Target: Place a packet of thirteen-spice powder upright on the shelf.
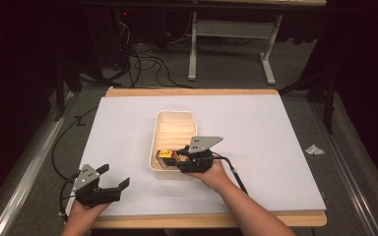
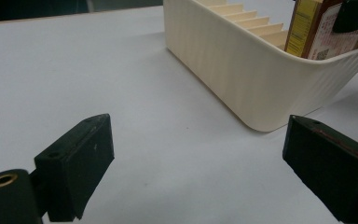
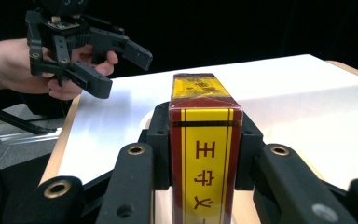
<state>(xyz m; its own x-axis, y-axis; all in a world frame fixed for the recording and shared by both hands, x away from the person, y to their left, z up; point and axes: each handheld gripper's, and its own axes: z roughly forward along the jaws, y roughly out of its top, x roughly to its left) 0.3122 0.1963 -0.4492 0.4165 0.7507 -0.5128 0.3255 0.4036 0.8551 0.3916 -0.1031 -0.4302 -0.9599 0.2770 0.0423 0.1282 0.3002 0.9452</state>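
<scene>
A red and yellow carton [image 3: 205,154] with printed characters stands between the jaws of my right gripper [image 3: 205,154], which press on both its sides. From above, that gripper [image 1: 177,158] holds the carton [image 1: 167,156] at the near end of a cream slotted bin [image 1: 163,123]. The carton [image 2: 314,28] pokes above the bin's rim [image 2: 242,70] in the left gripper view. My left gripper [image 1: 112,184] rests at the near left of the table, jaws wide apart with nothing between them; it is seen again as a gripper [image 3: 116,65] in a hand.
White paper [image 1: 256,137] covers the wooden table, whose front edge [image 1: 206,220] lies near me. Cables [image 1: 147,64] and a desk frame [image 1: 226,44] stand on the floor beyond. A crumpled scrap [image 1: 315,149] lies on the floor at the right.
</scene>
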